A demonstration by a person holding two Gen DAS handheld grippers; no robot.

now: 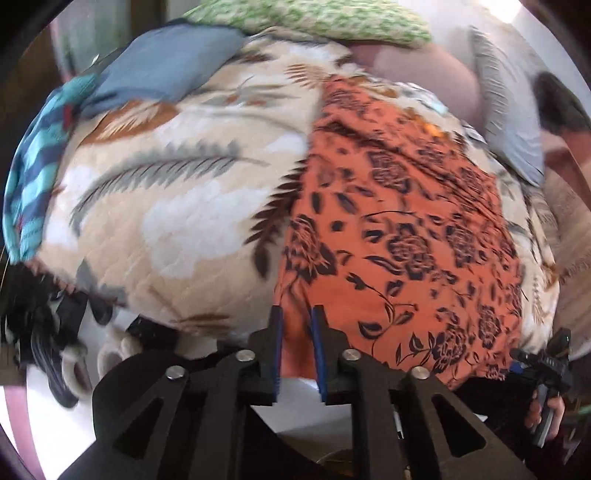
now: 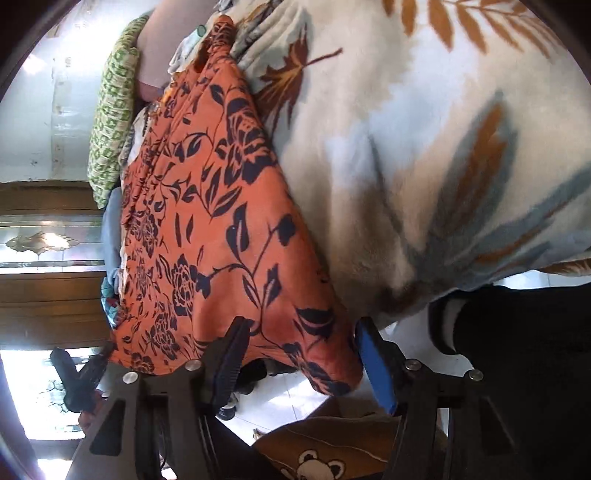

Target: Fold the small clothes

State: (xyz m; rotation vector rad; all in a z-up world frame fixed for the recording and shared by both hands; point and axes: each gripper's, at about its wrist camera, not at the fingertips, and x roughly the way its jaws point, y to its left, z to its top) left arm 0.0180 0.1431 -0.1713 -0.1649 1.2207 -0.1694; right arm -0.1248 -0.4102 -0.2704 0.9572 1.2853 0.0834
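Orange floral garment (image 1: 399, 229) lies spread flat on a cream leaf-print blanket (image 1: 177, 192), its long axis running from the near bed edge away toward a green patterned pillow (image 1: 332, 18). Near hem hangs slightly over the blanket's edge. Left gripper (image 1: 297, 325) sits at the hem's corner, jaws parted by a narrow gap with orange cloth showing between them, not pressed. Right gripper (image 2: 299, 332) straddles the opposite hem corner, jaws wide apart, pads clear of the fabric.

Garment (image 1: 399, 229) on blanket (image 1: 177, 192)
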